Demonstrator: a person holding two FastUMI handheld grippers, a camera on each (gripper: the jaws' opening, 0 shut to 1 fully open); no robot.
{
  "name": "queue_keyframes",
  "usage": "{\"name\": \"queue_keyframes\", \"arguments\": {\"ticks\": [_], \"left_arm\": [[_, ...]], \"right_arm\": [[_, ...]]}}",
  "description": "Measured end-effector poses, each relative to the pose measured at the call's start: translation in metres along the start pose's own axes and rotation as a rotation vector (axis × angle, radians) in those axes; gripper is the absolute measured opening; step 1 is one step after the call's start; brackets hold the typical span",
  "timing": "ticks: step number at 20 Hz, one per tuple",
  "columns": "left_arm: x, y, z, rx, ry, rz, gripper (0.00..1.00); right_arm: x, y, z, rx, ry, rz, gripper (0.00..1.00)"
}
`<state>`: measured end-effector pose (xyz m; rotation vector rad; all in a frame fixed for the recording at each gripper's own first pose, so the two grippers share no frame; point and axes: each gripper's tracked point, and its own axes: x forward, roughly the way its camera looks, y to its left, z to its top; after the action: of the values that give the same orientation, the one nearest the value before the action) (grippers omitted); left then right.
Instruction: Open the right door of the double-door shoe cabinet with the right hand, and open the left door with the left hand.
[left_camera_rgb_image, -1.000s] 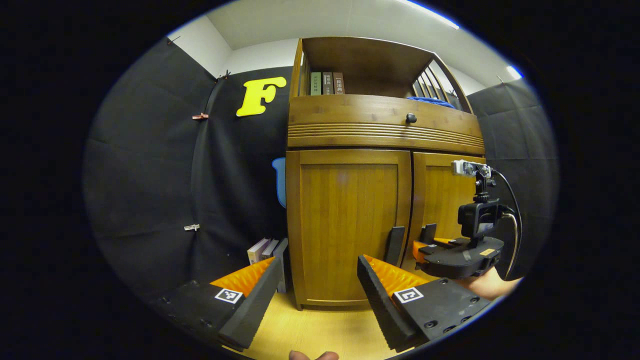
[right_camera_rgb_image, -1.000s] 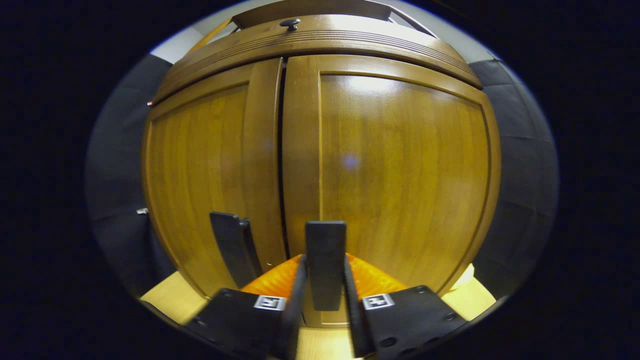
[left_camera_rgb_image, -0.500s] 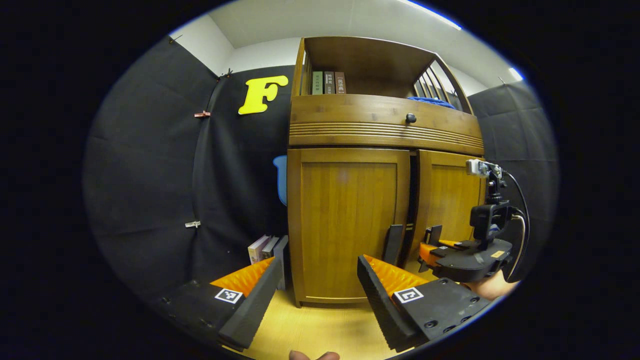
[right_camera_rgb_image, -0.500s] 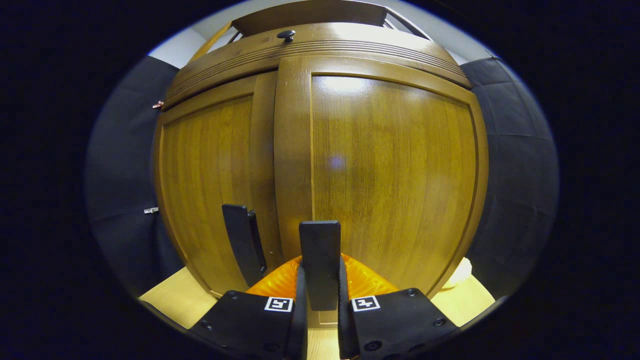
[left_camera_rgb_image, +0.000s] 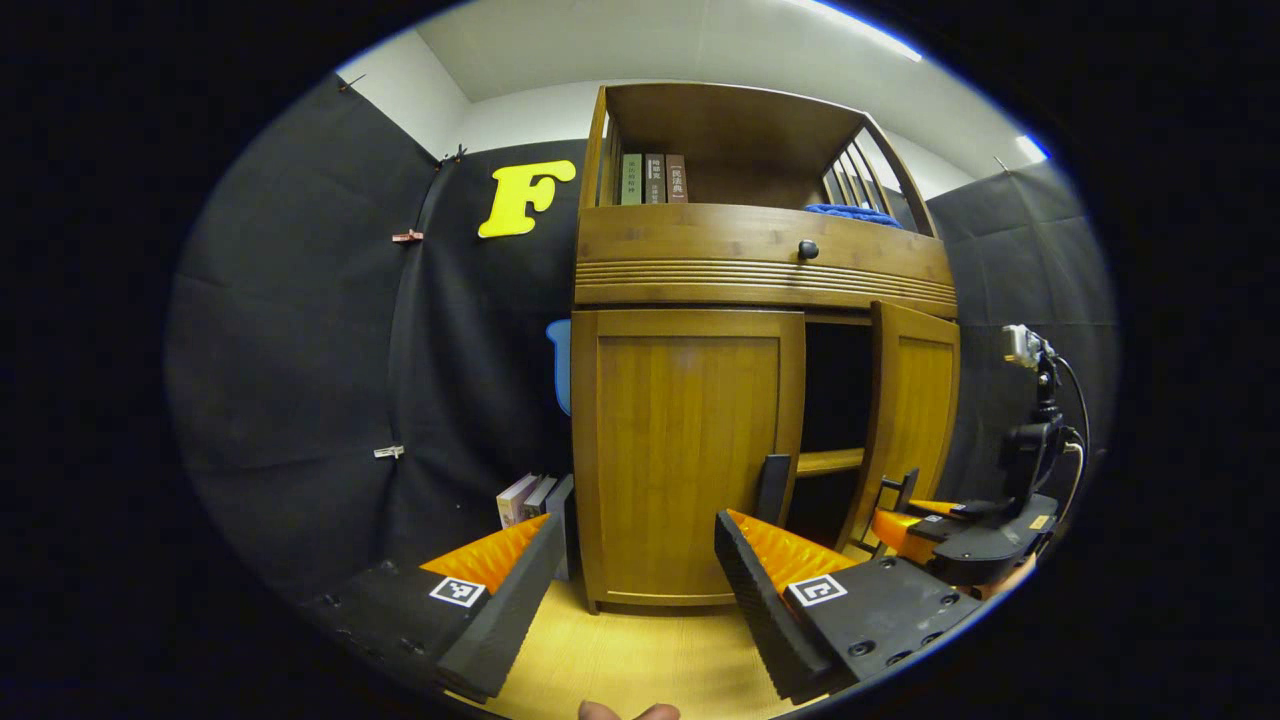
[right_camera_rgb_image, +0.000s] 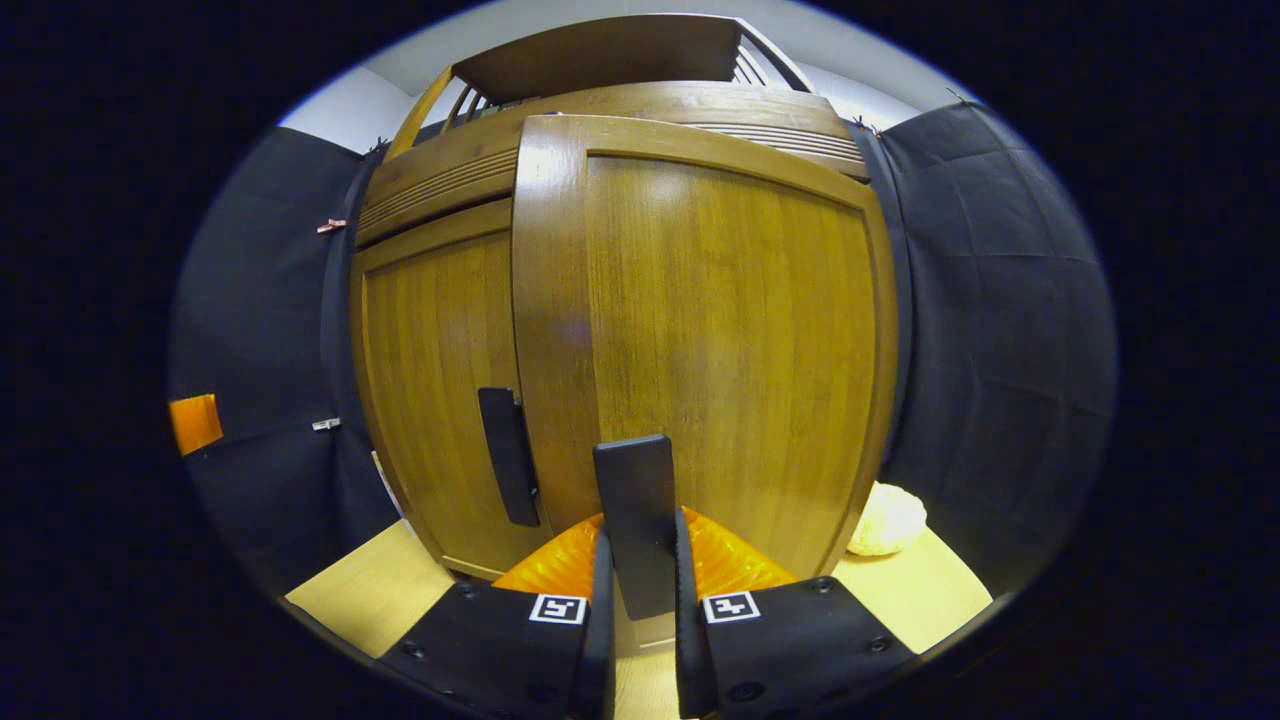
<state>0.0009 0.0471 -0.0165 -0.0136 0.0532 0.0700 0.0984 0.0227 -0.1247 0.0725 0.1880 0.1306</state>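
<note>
The wooden shoe cabinet (left_camera_rgb_image: 760, 265) stands ahead in the left gripper view. Its right door (left_camera_rgb_image: 915, 420) is swung partly outward, baring a dark inside with a shelf (left_camera_rgb_image: 830, 462). My right gripper (right_camera_rgb_image: 638, 545) is shut on that door's dark vertical handle (right_camera_rgb_image: 633, 500), and the right door (right_camera_rgb_image: 720, 330) looms close before it. Farther off in the left gripper view, the right gripper (left_camera_rgb_image: 900, 500) sits at the door's lower edge. The left door (left_camera_rgb_image: 690, 450) is closed, its handle (left_camera_rgb_image: 772, 488) untouched. My left gripper (left_camera_rgb_image: 635, 545) hangs open a little short of that door, holding nothing.
Books (left_camera_rgb_image: 535, 495) stand on the wooden floor (left_camera_rgb_image: 630, 660) left of the cabinet. More books (left_camera_rgb_image: 655, 178) and a blue cloth (left_camera_rgb_image: 850, 212) sit on the top shelf above a drawer knob (left_camera_rgb_image: 807, 249). A pale round object (right_camera_rgb_image: 885, 520) lies on the floor right of the cabinet.
The right door has gone from closed to swung partly open as my right gripper pulled its handle back and to the right. The left gripper has barely moved.
</note>
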Motion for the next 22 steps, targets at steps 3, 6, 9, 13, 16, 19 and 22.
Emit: {"name": "queue_keyframes", "arguments": {"ticks": [3,6,9,13,16,19,22], "left_arm": [[-0.007,-0.007,0.0,-0.003,-0.001,-0.005,0.94],[-0.013,-0.017,0.0,-0.005,-0.001,-0.02,0.94],[-0.016,-0.029,0.002,-0.003,-0.001,-0.038,0.94],[-0.018,-0.044,0.002,-0.001,-0.002,-0.065,0.94],[-0.018,-0.056,0.005,-0.001,-0.004,-0.087,0.92],[-0.015,-0.068,0.006,-0.002,-0.008,-0.104,0.92],[-0.014,-0.079,0.006,-0.009,-0.008,-0.122,0.92]], "right_arm": [[-0.024,-0.014,-0.001,0.001,0.001,-0.008,0.24],[-0.043,-0.028,-0.002,0.004,0.004,-0.021,0.27],[-0.057,-0.042,-0.002,0.012,0.011,-0.034,0.24],[-0.071,-0.058,-0.002,0.024,0.011,-0.056,0.27],[-0.08,-0.067,-0.003,0.035,0.019,-0.056,0.27],[-0.085,-0.077,-0.002,0.035,0.019,-0.065,0.27],[-0.092,-0.088,-0.002,0.043,0.019,-0.074,0.27]]}}
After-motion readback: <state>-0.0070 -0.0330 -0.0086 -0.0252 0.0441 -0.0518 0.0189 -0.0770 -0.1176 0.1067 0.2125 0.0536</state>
